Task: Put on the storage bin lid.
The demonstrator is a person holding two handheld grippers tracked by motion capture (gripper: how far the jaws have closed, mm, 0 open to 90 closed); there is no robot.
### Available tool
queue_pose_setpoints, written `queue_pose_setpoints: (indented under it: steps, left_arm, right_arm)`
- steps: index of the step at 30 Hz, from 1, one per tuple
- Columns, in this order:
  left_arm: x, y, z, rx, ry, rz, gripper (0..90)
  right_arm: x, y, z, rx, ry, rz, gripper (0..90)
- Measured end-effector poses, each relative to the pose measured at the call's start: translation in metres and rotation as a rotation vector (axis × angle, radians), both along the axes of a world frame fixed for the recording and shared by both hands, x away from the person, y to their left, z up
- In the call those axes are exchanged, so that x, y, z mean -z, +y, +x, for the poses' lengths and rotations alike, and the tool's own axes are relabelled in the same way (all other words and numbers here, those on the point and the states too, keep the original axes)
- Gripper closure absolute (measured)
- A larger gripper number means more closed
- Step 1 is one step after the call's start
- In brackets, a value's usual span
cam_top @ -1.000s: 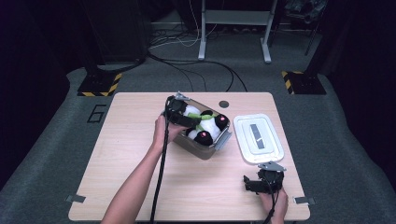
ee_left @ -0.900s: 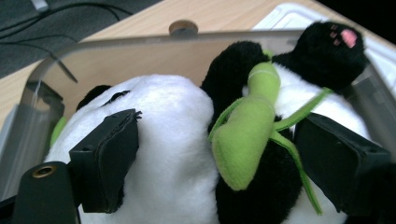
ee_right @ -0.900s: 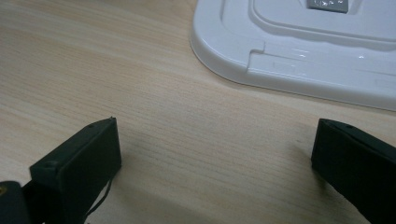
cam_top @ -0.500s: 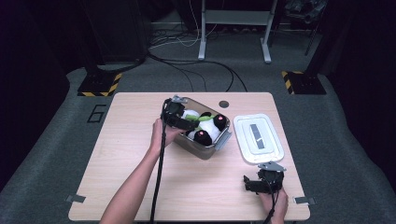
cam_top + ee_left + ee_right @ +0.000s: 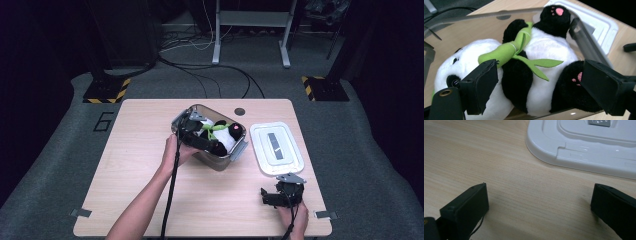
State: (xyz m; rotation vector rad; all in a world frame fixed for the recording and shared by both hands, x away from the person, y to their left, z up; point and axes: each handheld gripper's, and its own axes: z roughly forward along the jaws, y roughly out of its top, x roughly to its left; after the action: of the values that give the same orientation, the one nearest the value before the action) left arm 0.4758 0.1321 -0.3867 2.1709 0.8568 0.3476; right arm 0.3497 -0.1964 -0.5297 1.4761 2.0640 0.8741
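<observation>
A: Why does the left gripper (image 5: pixel 192 131) sit at the box's 9 o'clock side?

B: Its jaws stand wide apart, just over the plush panda (image 5: pixel 524 75) that lies in the clear plastic box (image 5: pixel 227 159). I'd judge it is lined up to take the toy or settle it inside; the pads press on nothing, so it holds nothing.

A: And the box?

B: Near the table's (image 5: pixel 135 195) centre, slightly toward 12 o'clock, tilted. The white lid (image 5: pixel 277 150) lies flat at its 3 o'clock, apart from it, probably set aside so the box is free to reach into.

A: The right gripper (image 5: pixel 281 194)?

B: It rests near the table's 5 o'clock corner, just below the lid, jaws wide, empty, bare wood between them. It seems parked out of the way.

A: How does the panda look?

B: Soft, black and white, on its back, pink paw pads up, a green bamboo stalk (image 5: pixel 511 50) with leaves across its chest. It fills most of the box.
</observation>
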Motion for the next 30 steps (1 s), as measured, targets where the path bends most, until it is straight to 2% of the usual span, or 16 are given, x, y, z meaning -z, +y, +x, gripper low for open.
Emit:
queue_pose_setpoints:
  steps: [2,4,8,11,13,15,17,19,23,26,28,30]
  left_arm:
    - [0.004,-0.001,0.000,-0.001,-0.006,0.007,13.8]
    - [0.006,-0.002,0.001,0.001,0.007,0.016,13.8]
    - [0.012,-0.006,0.004,-0.001,0.018,0.064,13.8]
    - [0.016,-0.009,0.007,-0.001,0.029,0.078,13.8]
    - [0.015,-0.008,0.008,0.003,0.034,0.066,13.8]
    - [0.011,-0.006,0.010,0.003,0.034,0.035,13.8]
    - [0.005,-0.002,0.015,-0.013,0.024,0.001,13.9]
    - [0.002,0.000,0.023,-0.040,0.014,0.001,13.9]
    - [0.010,-0.001,0.040,-0.071,0.079,0.021,13.9]
    - [0.016,-0.004,0.044,-0.088,0.097,0.033,14.1]
    - [0.018,-0.008,0.045,-0.089,0.099,0.062,14.0]
    - [0.021,-0.011,0.046,-0.088,0.106,0.113,13.9]
  right_arm:
    - [0.000,0.000,0.000,0.000,-0.001,0.000,0.7]
    - [0.000,0.000,0.000,-0.001,0.000,0.000,0.7]
    - [0.000,0.000,0.000,-0.001,0.000,0.000,0.7]
    - [0.000,0.000,0.000,-0.001,0.000,0.000,0.7]
    - [0.000,0.000,0.000,-0.001,0.000,0.000,0.7]
    - [0.000,0.000,0.000,-0.001,0.000,0.000,0.7]
    - [0.000,0.000,0.000,-0.002,0.000,0.001,0.7]
    - [0.000,0.000,0.000,-0.002,0.000,0.000,0.7]
    - [0.000,0.000,0.000,-0.002,0.000,0.001,0.7]
    - [0.000,0.000,0.000,-0.002,0.000,0.001,0.7]
    - [0.000,0.000,0.000,-0.002,0.000,0.001,0.7]
    - [0.000,0.000,0.000,-0.002,0.000,0.000,0.7]
